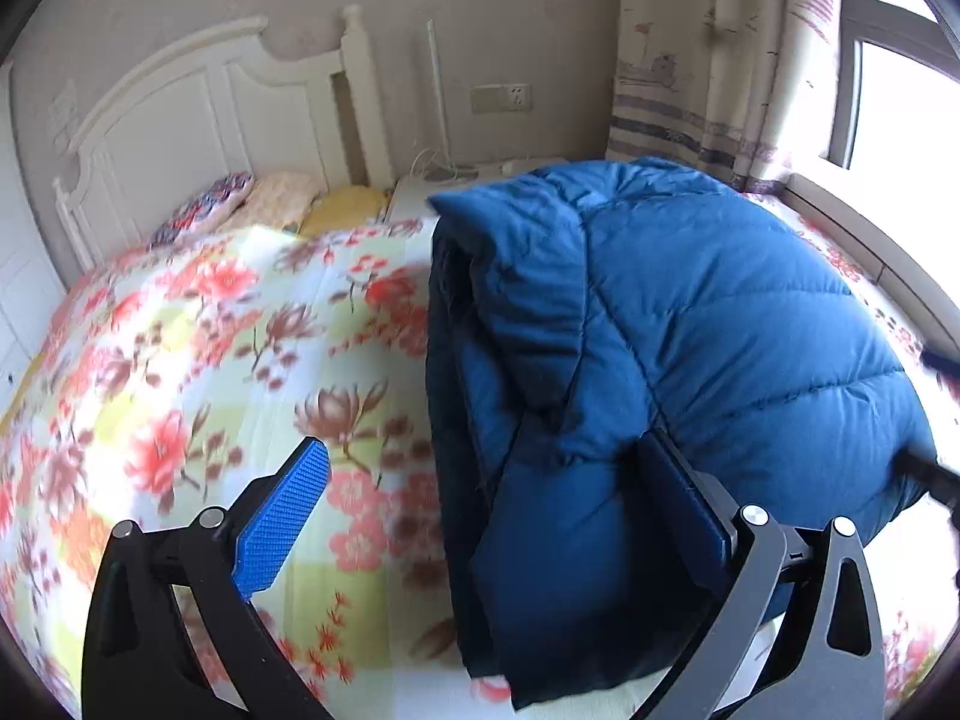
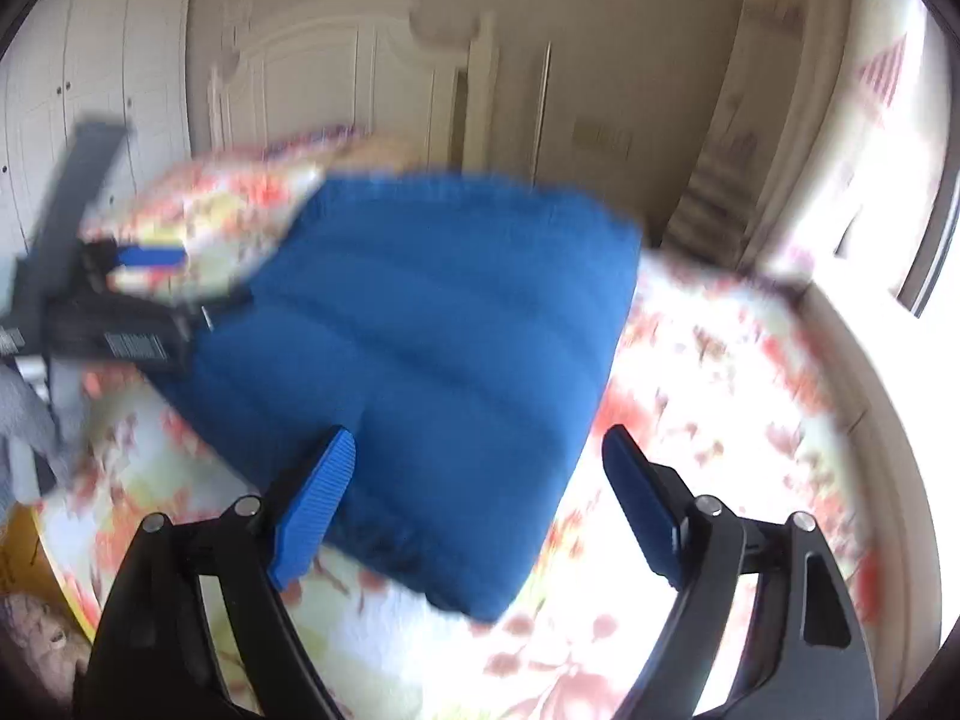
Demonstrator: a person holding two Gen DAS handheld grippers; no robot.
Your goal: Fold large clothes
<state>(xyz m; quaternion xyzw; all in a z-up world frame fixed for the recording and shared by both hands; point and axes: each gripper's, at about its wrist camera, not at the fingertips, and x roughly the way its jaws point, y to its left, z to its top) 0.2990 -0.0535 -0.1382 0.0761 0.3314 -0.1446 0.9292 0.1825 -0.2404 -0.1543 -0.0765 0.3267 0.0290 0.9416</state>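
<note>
The blue jacket (image 1: 690, 372) lies folded on the bed (image 1: 210, 360), on its floral cover. In the left wrist view it sits to the right of centre, its near edge reaching in between the fingers of the left tool (image 1: 498, 498). The jaws stand wide apart; the left pad (image 1: 282, 516) hangs over bare cover, the right finger (image 1: 690, 498) lies against or just over the jacket's quilted top (which of the two I cannot tell). Nothing is pinched.

In the right wrist view, which is blurred, the jacket (image 2: 432, 360) fills the middle and its near corner points between the fingers of the right tool (image 2: 480, 504). That tool is wide open too and grips nothing.

Only the left view shows the pillows (image 1: 240, 204) by the headboard (image 1: 198, 102). Only the right view shows the left tool (image 2: 120, 300) from outside, at the jacket's left edge, and a wardrobe (image 2: 96, 78) behind.
</note>
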